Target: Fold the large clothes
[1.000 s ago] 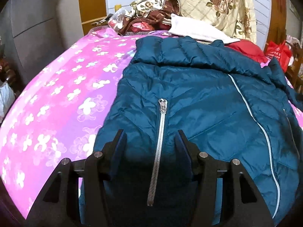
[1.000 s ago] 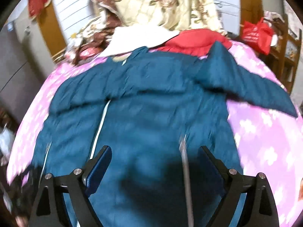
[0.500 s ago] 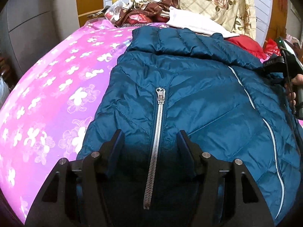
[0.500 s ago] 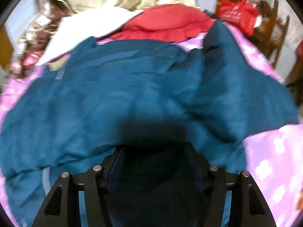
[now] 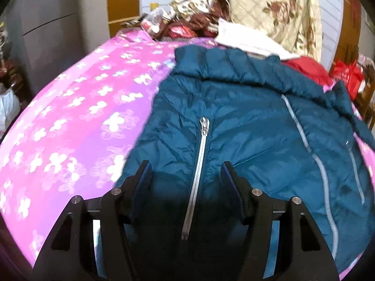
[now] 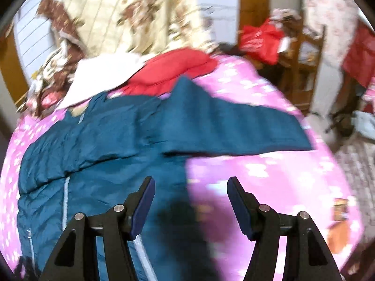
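A teal puffer jacket [image 5: 246,126] lies flat on a pink flowered bedspread [image 5: 70,121]. Its silver pocket zipper [image 5: 199,164] runs up between the fingers of my left gripper [image 5: 186,171], which is open and empty just above the jacket's lower left part. In the right wrist view the jacket [image 6: 105,145] has one sleeve [image 6: 234,128] stretched out to the right over the bedspread [image 6: 269,187]. My right gripper [image 6: 191,187] is open and empty above the jacket's right edge.
A red garment [image 6: 168,72], a white cloth [image 6: 103,79] and floral quilts [image 5: 269,11] pile up at the head of the bed. A wooden chair [image 6: 302,53] with a red bag [image 6: 260,39] stands off the bed's right side.
My right gripper has swung right, from over the jacket's body to its right edge, and its fingers stand wider apart than half a second ago. My left gripper has barely moved.
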A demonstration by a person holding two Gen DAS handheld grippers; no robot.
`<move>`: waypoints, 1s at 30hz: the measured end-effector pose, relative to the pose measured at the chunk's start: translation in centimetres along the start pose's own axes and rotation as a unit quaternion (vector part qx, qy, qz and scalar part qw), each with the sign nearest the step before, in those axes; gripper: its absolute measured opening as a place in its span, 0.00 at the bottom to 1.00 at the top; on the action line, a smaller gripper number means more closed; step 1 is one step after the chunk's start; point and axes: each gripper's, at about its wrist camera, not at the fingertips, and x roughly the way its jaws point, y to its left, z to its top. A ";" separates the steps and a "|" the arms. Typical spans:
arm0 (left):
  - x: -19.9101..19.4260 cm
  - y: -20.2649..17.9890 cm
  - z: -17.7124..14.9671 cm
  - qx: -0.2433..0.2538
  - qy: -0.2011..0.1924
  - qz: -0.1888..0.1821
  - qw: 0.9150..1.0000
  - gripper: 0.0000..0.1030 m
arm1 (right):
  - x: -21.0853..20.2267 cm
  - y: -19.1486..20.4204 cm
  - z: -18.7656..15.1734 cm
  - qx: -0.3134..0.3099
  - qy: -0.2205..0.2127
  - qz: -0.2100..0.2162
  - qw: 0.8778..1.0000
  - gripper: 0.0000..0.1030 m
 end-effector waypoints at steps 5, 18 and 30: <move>-6.5 0.3 0.7 -0.030 -0.050 -0.033 0.998 0.59 | -6.2 -7.1 0.8 0.028 -0.048 -0.052 0.997 0.60; -10.3 -3.0 -1.1 0.007 -0.139 -0.011 0.990 0.67 | -11.3 -17.3 1.2 0.086 -0.103 -0.105 0.985 0.70; -6.7 -5.6 -3.5 0.047 -0.093 0.035 0.994 0.67 | -2.1 -19.0 -5.8 0.091 -0.007 -0.045 0.995 0.70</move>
